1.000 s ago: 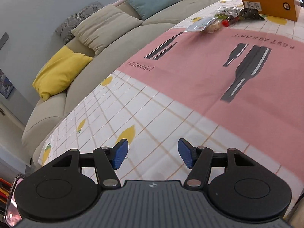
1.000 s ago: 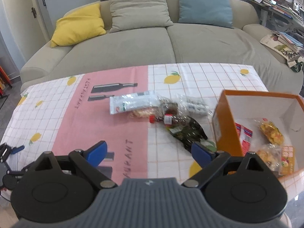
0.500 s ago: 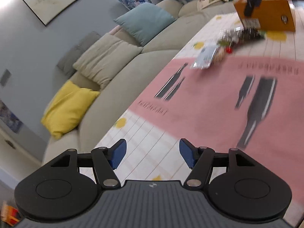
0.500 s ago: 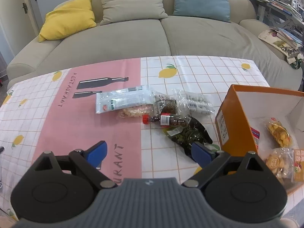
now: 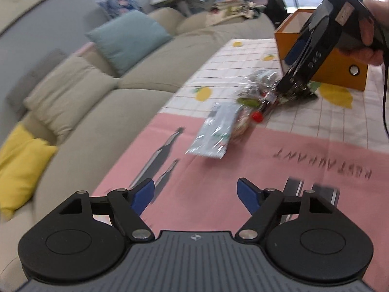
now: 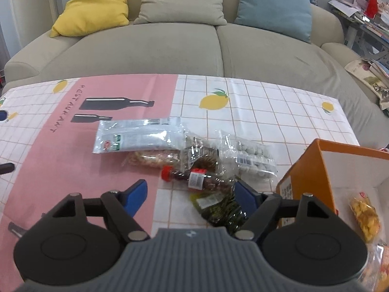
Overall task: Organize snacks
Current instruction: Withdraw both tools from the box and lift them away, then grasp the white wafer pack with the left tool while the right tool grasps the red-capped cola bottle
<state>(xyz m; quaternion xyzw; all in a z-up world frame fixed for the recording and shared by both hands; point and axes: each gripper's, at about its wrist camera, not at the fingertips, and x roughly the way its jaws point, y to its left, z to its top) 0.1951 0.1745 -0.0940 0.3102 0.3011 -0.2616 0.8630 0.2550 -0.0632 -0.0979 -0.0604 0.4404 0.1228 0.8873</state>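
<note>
A heap of snacks lies on the tablecloth: a silver-white packet (image 6: 138, 136) (image 5: 214, 131), a peanut bag (image 6: 153, 158), a clear bag of pale round sweets (image 6: 250, 160), a small red-capped bottle (image 6: 194, 177) and a dark green packet (image 6: 218, 206). My right gripper (image 6: 190, 192) (image 5: 291, 90) hangs low over the bottle and green packet. Its jaws are closing with the green packet beside the right finger, and the pads press on nothing. My left gripper (image 5: 195, 189) hovers over the pink cloth short of the heap, jaws opening and empty. The orange box (image 6: 304, 168) (image 5: 340, 68) holds yellow snack bags (image 6: 364, 214).
A beige sofa (image 6: 194, 43) with yellow, beige and blue cushions runs along the table's far edge. A side table with magazines (image 6: 369, 7) stands at the right. A hand (image 5: 369, 36) holds the right gripper in front of the box.
The left gripper swung toward the snack heap and its jaws widened. The right gripper sank closer to the bottle and green packet, and its jaws narrowed.
</note>
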